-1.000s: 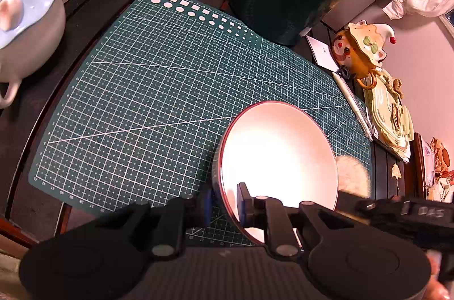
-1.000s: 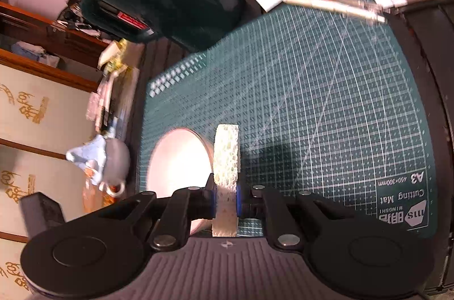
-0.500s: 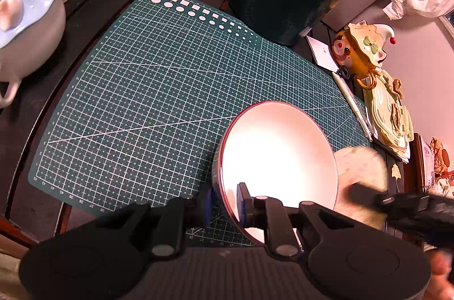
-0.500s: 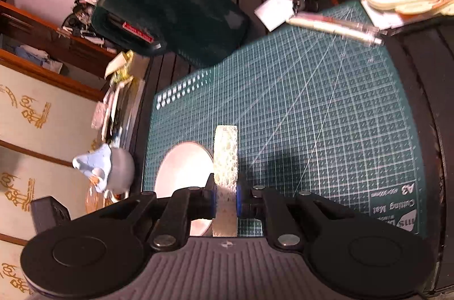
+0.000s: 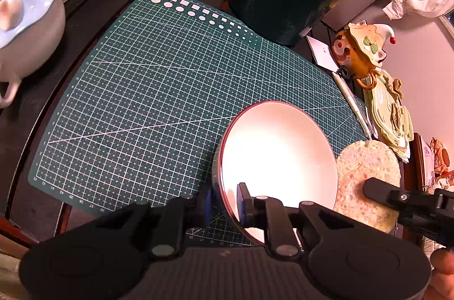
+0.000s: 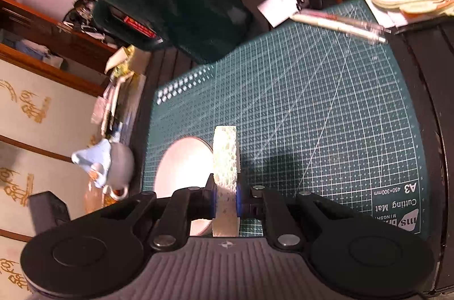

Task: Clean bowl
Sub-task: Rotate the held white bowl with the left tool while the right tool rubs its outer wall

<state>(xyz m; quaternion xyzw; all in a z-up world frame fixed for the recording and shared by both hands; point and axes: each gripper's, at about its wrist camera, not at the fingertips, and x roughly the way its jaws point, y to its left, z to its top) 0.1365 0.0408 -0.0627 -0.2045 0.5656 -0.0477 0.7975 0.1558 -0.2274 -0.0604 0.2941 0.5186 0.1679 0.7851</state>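
1. The left gripper (image 5: 224,203) is clenched on the near rim of the shallow white bowl with a thin red edge (image 5: 276,158), one pad inside the wall and one outside, tipping the bowl up over the dark green gridded cutting mat (image 5: 159,90).
2. The right gripper (image 6: 226,196) is clamped on the pale, porous, round sponge (image 6: 225,155), which stands edge-on between its pads; in the left wrist view the sponge (image 5: 366,175) hangs just beside the bowl's right rim, outside the bowl, and I cannot tell whether it touches the rim.
3. The step in hand looks like bringing the sponge into the bowl to wipe. To do it well, turn the sponge's flat face toward the inner wall, not its thin edge.
4. Press lightly and sweep round the inside, since a hard push on a bowl held by one point of its rim could twist it out of the pads.
5. Keep the left grip firm and steady as the counter-hold.
6. Pose: both grippers point downward at the mat, the left more steeply; the right reaches in from the bowl's right side, with part of a hand (image 5: 442,268) at the frame corner.
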